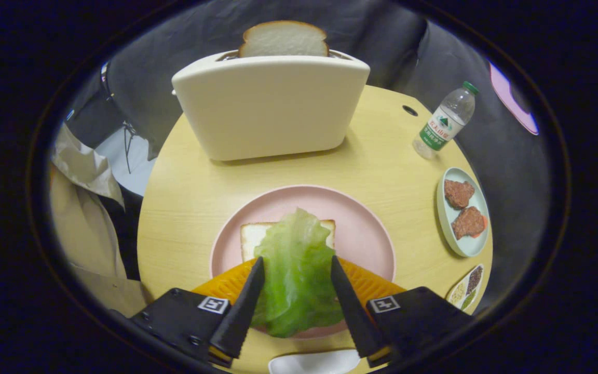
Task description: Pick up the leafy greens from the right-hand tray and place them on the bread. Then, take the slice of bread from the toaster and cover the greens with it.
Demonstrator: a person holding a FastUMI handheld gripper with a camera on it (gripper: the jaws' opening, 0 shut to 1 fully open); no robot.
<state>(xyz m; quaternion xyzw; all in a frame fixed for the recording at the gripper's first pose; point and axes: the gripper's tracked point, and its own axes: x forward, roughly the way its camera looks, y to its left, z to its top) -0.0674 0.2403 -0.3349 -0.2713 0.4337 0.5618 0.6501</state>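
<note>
Lettuce — a crinkled pale-green leaf (297, 270) — lies over the white bread slice (251, 238) on the round pink plate (361, 228), between the fingers of the tool (297, 267). Going by size: the round light-wood bench (382, 161) carries a cream toaster (270, 106) beyond the plate, with a second bread slice (283, 39) standing in its slot. The tool's fingers are spread, flanking the leaf — whether they touch it I cannot tell. A clear plastic bottle (444, 124) stands right of the toaster, beyond a pale-blue dish (473, 244) with two brown patties (462, 208).
</note>
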